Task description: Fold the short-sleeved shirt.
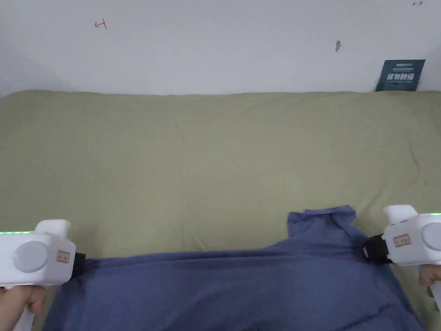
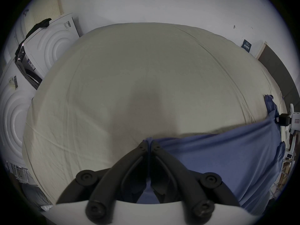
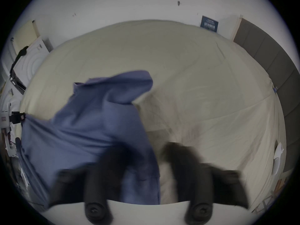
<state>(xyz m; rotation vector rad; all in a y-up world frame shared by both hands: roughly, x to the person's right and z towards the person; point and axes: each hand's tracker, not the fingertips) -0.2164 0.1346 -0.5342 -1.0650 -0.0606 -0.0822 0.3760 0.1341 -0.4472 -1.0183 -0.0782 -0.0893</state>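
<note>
1. At the left, our left gripper (image 2: 149, 145) is clamped on an edge of the blue shirt (image 1: 241, 288); the left gripper view shows both black jaws pressed together with a thin fold of cloth pinched between them.

2. Across the middle, the shirt stretches taut between our two tools at the near edge of the bed (image 1: 215, 163). Its top edge runs nearly straight from left to right, with soft lengthwise ripples below it. We judge the fold as barely begun: the garment looks held out in a single spread, no crease is visible, and the halving and the sleeves are still to do.

3. Toward the right, a short sleeve (image 1: 327, 222) stands up from the top edge as a loose, crumpled flap. The cloth reads as thin, matte and limp, likely to sag where it is not held.

4. At the far right, our right gripper (image 1: 366, 250) sits against the shirt just below that sleeve. Its own view is blurred; the jaws there appear spread, with cloth draped over one of them, so we cannot tell whether it grips.

5. Beyond, the olive sheet on the bed lies smooth with faint wrinkles, running to a plain white wall (image 1: 215, 43) on the far side.
</note>
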